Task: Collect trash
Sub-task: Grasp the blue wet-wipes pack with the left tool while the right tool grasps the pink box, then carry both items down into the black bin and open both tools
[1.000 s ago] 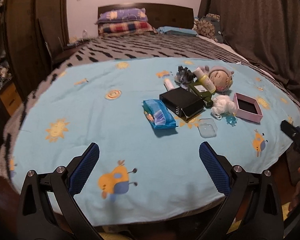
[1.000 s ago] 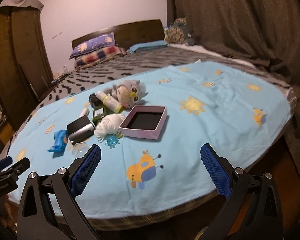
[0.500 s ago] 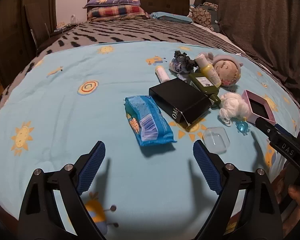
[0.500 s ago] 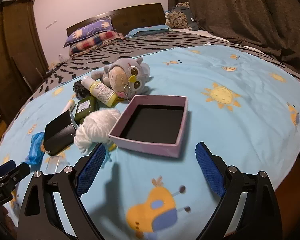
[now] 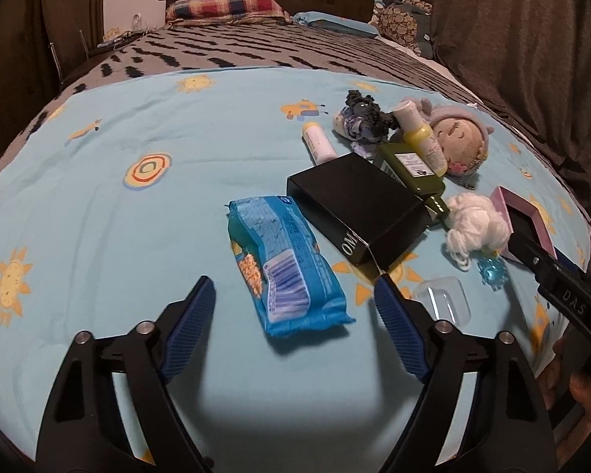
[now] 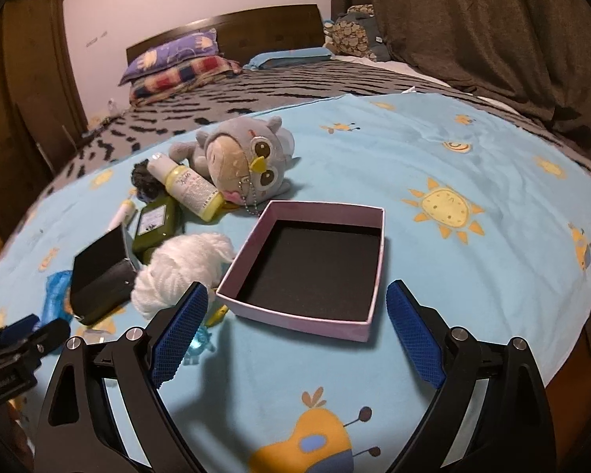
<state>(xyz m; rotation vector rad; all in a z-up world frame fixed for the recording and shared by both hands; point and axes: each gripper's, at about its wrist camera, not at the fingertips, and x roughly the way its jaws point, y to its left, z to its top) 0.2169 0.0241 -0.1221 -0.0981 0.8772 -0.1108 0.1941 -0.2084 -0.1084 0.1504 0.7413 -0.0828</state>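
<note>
The left gripper [image 5: 293, 307] hangs low over the near part of the bed with its jaws spread wide, the ribbed blue pads [image 5: 189, 331] flanking the near end of a crinkled blue snack wrapper [image 5: 285, 266] without touching it; the right gripper [image 6: 293, 331] is likewise spread wide and empty, its pads either side of the near wall of an open pink box [image 6: 307, 268] — a shallow square cardboard tray with a black lining.

The wrapper lies flat on the light-blue printed sheet [image 5: 118, 216], glossy and puckered at its sealed ends; just right of it sits a matte black carton [image 5: 354, 209], rectangular, one flap ajar. Beyond and to the right lie a dark-green bottle [image 5: 411, 169], a yellow bottle [image 5: 419, 136] with a white cap, a small white tube [image 5: 319, 144] and a soft plush doll [image 5: 459, 144]; a fluffy skein of white yarn [image 5: 474, 224] rests between carton and box, touching the box's left wall. Nearer are a clear plastic blister [image 5: 447, 301] and a small translucent blue trinket [image 5: 492, 272].
</note>
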